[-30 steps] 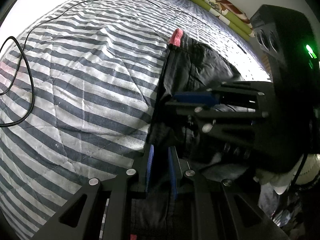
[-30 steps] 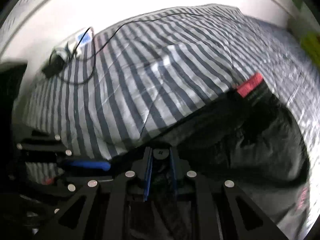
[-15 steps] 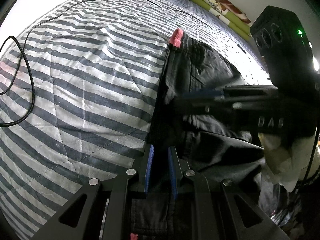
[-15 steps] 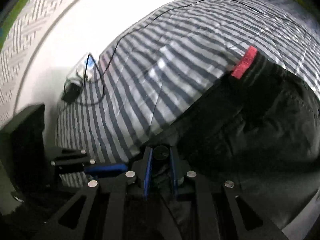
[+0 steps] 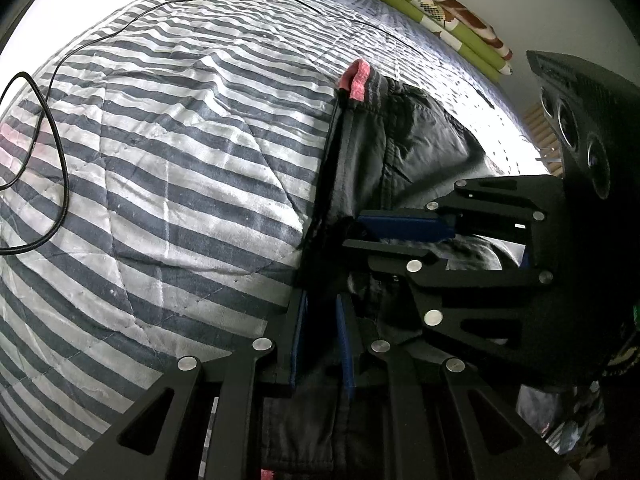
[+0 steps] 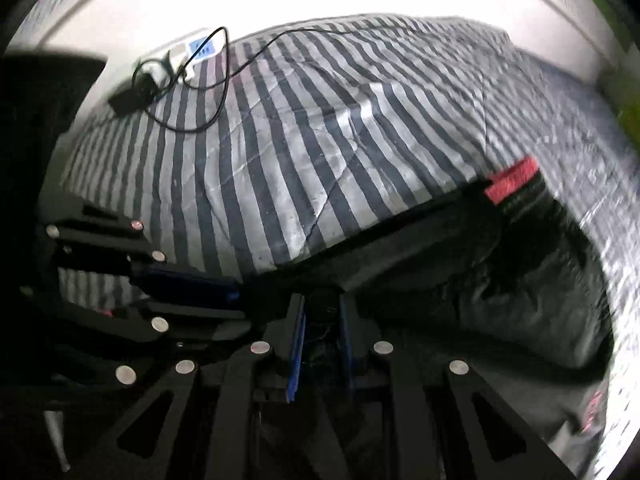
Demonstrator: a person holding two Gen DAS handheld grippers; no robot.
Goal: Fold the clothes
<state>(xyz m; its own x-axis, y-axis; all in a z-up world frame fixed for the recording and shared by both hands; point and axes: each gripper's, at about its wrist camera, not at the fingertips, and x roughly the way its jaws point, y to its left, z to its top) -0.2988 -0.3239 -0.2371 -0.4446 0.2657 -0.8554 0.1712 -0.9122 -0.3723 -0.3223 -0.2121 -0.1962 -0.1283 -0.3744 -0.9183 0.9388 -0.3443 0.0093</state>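
While the dark garment [image 5: 404, 152] with its red band [image 5: 357, 80] lay on the striped quilt [image 5: 180, 160], the left gripper [image 5: 322, 336] pinched its near edge. Just beside it, the right gripper [image 6: 320, 340] was clamped on the same fabric. A black cable [image 5: 52, 128] trailed across the quilt.

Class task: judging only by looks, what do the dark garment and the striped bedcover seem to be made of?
Dark garment: probably a thin woven synthetic or cotton, matt with a faint sheen; it creases softly and has stitched seams.
Striped bedcover: probably quilted cotton or a blend, slightly glossy; curved stitch lines and puffed panels show padding.
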